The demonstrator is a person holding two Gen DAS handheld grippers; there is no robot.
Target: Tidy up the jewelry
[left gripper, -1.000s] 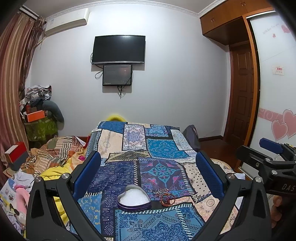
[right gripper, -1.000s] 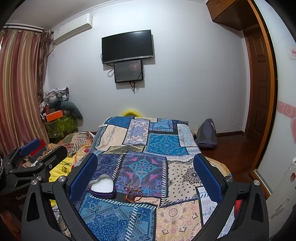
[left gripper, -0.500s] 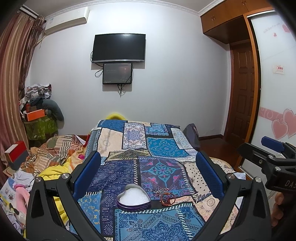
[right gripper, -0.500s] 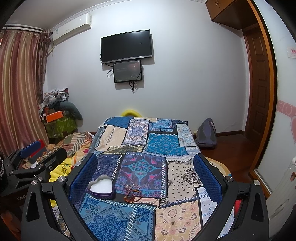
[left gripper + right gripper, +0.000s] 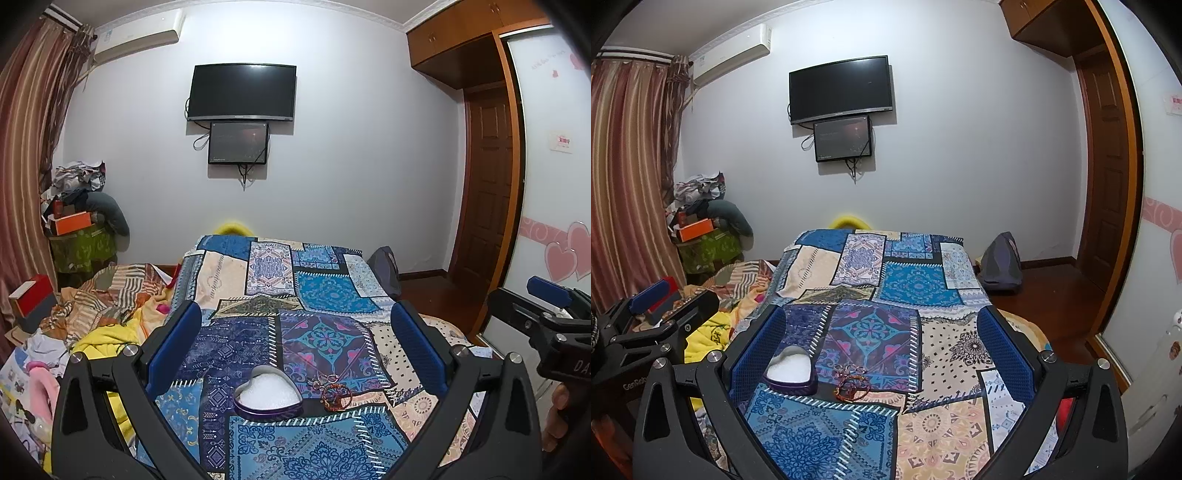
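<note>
A purple heart-shaped box [image 5: 267, 398] with white lining lies open on the patchwork bedspread [image 5: 321, 291]; it also shows in the right wrist view [image 5: 790, 371]. A small heap of reddish bracelets and rings [image 5: 334, 392] lies just right of it, also in the right wrist view [image 5: 851, 382]. My left gripper [image 5: 295, 332] is open and empty, held above and short of the box. My right gripper [image 5: 881, 332] is open and empty, to the right of the left one. Each gripper shows at the edge of the other's view.
A pile of clothes and a yellow blanket [image 5: 99, 328] lies left of the bed. A red box [image 5: 31, 299] and cluttered stand [image 5: 77, 236] sit by the curtain. A dark bag [image 5: 1001, 266] sits on the floor right. A TV [image 5: 242, 92] hangs on the far wall.
Both views have drifted only slightly; the box and jewelry sit a little lower in the right wrist view. Both grippers stay open.
</note>
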